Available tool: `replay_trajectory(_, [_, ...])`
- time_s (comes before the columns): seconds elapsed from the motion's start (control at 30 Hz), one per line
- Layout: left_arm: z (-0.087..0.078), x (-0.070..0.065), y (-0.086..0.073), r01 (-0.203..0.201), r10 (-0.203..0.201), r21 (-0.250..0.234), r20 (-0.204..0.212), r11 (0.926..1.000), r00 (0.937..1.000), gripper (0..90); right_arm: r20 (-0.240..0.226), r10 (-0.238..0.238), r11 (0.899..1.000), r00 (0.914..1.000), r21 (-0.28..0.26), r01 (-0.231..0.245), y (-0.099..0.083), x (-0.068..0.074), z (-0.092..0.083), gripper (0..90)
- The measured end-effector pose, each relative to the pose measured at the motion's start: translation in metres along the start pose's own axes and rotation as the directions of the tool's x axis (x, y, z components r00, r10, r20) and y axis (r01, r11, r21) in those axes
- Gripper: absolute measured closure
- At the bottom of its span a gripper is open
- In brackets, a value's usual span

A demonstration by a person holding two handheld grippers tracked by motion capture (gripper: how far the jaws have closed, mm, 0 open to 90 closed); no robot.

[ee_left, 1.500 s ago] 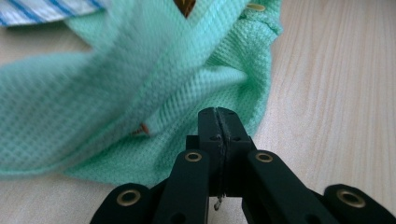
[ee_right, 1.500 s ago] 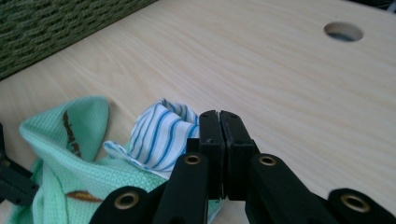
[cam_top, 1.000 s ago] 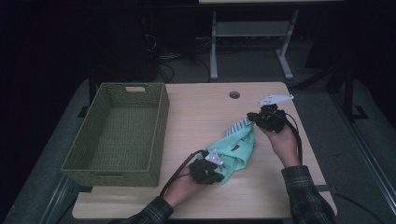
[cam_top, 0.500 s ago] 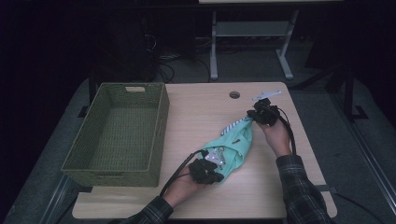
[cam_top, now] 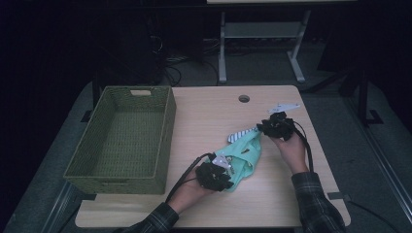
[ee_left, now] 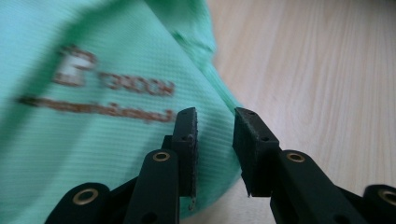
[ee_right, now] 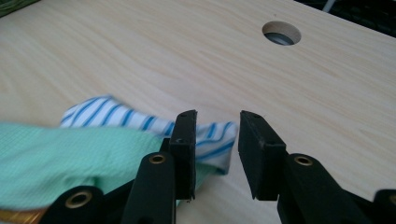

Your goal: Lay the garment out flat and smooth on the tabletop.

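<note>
While both grippers stand at the ends of the green shirt (cam_top: 243,155), the work in hand seems to be folding or laying this shirt on the table (cam_top: 204,116), so the release should be clean.

Nearest to the person, the left gripper (cam_top: 224,171) sits at the lower end of the shirt. Its jaws have just been opening and now stand apart; in the left gripper view the green cloth (ee_left: 93,93), with a brown print on it, lies under and behind the jaws, and no pad presses on it.

Farther up, the shirt stretches in a narrow bundle toward the right gripper (cam_top: 265,128). Its jaws have also just been opening and stand apart. In the right gripper view the striped collar (ee_right: 112,116) lies partly between them, resting on the wood, not pinched.

To do this step well, I think both grippers should lift straight away from the cloth, so that no pad drags an edge and spoils the fold. The right one must take care with the collar, which is loose between its jaws.

At the far left stands the basket (cam_top: 165,121), well apart from the shirt. Beyond the collar there is a round hole (cam_top: 244,98) in the table.
</note>
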State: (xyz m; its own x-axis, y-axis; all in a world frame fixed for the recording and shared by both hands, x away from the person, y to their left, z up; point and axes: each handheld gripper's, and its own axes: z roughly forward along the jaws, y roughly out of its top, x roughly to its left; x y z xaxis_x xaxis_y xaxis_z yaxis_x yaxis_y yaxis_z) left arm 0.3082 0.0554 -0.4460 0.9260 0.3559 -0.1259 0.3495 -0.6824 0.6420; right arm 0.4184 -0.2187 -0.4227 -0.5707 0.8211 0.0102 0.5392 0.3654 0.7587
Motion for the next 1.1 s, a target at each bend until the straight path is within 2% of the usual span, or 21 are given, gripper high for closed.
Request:
replay_trajectory(0.03, [0.0, 0.0, 0.0, 0.0, 0.0, 0.0, 0.0, 1.0, 1.0, 69.7, 0.0, 0.0, 1.0, 1.0, 0.0, 0.0, 0.0, 0.0, 0.0, 66.8])
replay_trajectory(0.07, [-0.007, 0.005, 0.002, 0.021, -0.021, -0.032, -0.027, 0.9993, 0.9994, 70.0, -0.009, -0.001, 1.0, 1.0, -0.007, 0.001, -0.005, 0.002, -0.006, 66.8])
replay_trajectory(0.1, [-0.007, 0.005, 0.002, 0.021, -0.021, -0.032, -0.027, 0.9993, 0.9994, 71.0, -0.009, -0.001, 1.0, 1.0, -0.007, 0.001, -0.005, 0.002, -0.006, 66.8])
replay_trajectory(0.2, [-0.016, 0.017, 0.003, 0.034, -0.037, -0.04, -0.083, 0.9986, 0.9959, 75.6, -0.027, -0.006, 1.0, 0.9996, -0.025, 0.005, -0.014, 0.005, -0.017, 66.7])
replay_trajectory(0.23, [-0.016, 0.017, 0.003, 0.034, -0.037, -0.04, -0.083, 0.9986, 0.9959, 76.7, -0.027, -0.006, 1.0, 0.9996, -0.025, 0.005, -0.014, 0.005, -0.017, 66.7])
replay_trajectory(0.27, [-0.017, 0.021, 0.003, 0.045, -0.05, -0.046, -0.1, 0.9979, 0.9937, 78.1, -0.032, -0.006, 1.0, 0.9995, -0.027, 0.005, -0.016, 0.006, -0.019, 66.7])
replay_trajectory(0.3, [-0.018, 0.024, 0.003, 0.05, -0.055, -0.043, -0.119, 0.9978, 0.9913, 78.1, -0.042, -0.003, 1.0, 0.9991, -0.028, 0.001, -0.018, 0.007, -0.022, 66.7])
replay_trajectory(0.33, [-0.019, 0.029, 0.002, 0.056, -0.06, -0.027, -0.159, 0.998, 0.9854, 82.4, -0.063, -0.001, 1.0, 0.998, -0.026, 0.0, -0.024, 0.009, -0.026, 66.7])
replay_trajectory(0.37, [-0.019, 0.029, 0.002, 0.056, -0.06, -0.027, -0.159, 0.998, 0.9854, 84.0, -0.063, -0.001, 1.0, 0.998, -0.026, 0.0, -0.024, 0.009, -0.026, 66.7])
replay_trajectory(0.4, [-0.018, 0.034, 0.001, 0.067, -0.068, -0.016, -0.18, 0.9977, 0.9813, 85.8, -0.078, 0.0, 1.0, 0.997, -0.02, -0.002, -0.03, 0.012, -0.029, 66.8])
replay_trajectory(0.43, [-0.018, 0.034, 0.001, 0.067, -0.068, -0.016, -0.18, 0.9977, 0.9813, 87.0, -0.078, 0.0, 1.0, 0.997, -0.02, -0.002, -0.03, 0.012, -0.029, 66.8])
replay_trajectory(0.53, [-0.015, 0.038, -0.002, 0.075, -0.07, 0.019, -0.211, 0.997, 0.975, 88.1, -0.116, -0.001, 1.0, 0.9932, -0.002, 0.001, -0.041, 0.019, -0.033, 66.2])
replay_trajectory(0.67, [-0.008, 0.041, -0.008, 0.087, -0.07, 0.069, -0.228, 0.9938, 0.9711, 88.3, -0.138, -0.012, 1.0, 0.9904, 0.023, 0.015, -0.052, 0.025, -0.037, 65.5])
replay_trajectory(0.83, [-0.006, 0.043, -0.011, 0.095, -0.075, 0.08, -0.224, 0.9923, 0.9716, 88.4, -0.167, 0.014, 0.999, 0.9859, 0.043, -0.007, -0.062, 0.028, -0.039, 64.2])
replay_trajectory(0.93, [-0.006, 0.042, -0.011, 0.089, -0.069, 0.076, -0.229, 0.9931, 0.9711, 88.4, -0.2, 0.012, 0.999, 0.9797, 0.046, -0.003, -0.067, 0.031, -0.033, 63.5])
replay_trajectory(1.1, [-0.005, 0.042, -0.012, 0.089, -0.07, 0.072, -0.227, 0.9934, 0.9713, 88.4, -0.225, 0.022, 0.999, 0.974, 0.039, -0.014, -0.065, 0.035, -0.025, 62.7])
